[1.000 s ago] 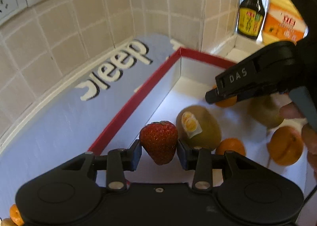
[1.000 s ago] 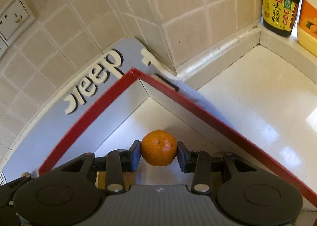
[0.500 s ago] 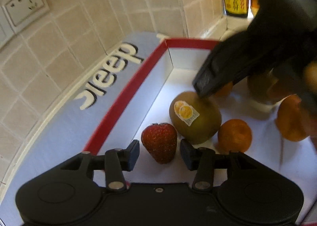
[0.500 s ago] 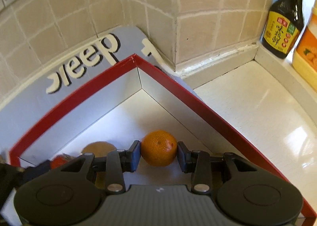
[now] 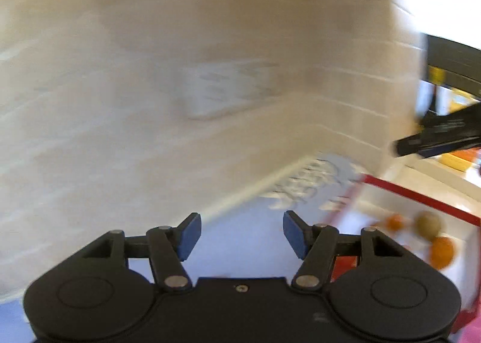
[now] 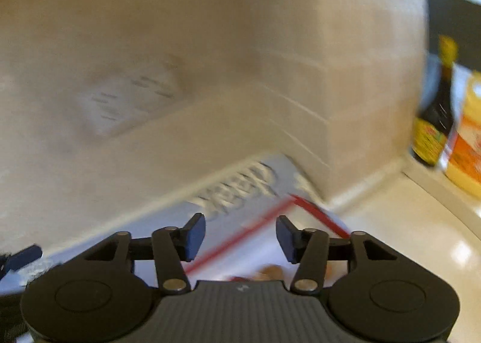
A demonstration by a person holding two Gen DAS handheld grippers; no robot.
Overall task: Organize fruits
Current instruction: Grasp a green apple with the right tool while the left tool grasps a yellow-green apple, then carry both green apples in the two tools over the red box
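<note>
Both views are blurred by motion. My left gripper [image 5: 239,233] is open and empty, raised above the blue lid [image 5: 246,249] beside the red-rimmed box [image 5: 421,199]. In the box at lower right lie an orange [image 5: 441,252], a kiwi [image 5: 428,224] and a smaller orange [image 5: 394,222]. My right gripper [image 6: 240,236] is open and empty, raised over the box's red rim [image 6: 240,237]. Blurred fruit [image 6: 270,272] shows just below its fingers. The right gripper's fingers [image 5: 436,135] show at the right edge of the left wrist view.
A beige tiled wall [image 5: 210,72] with a socket [image 6: 129,96] fills most of both views. A dark sauce bottle [image 6: 433,120] and an orange-labelled oil jug [image 6: 467,144] stand on the ledge at right. The white counter [image 6: 405,237] lies right of the box.
Both grippers have let go of their fruit, the strawberry and the orange, opened wide and lifted up and back out of the box. Both views now tilt up towards the wall.
</note>
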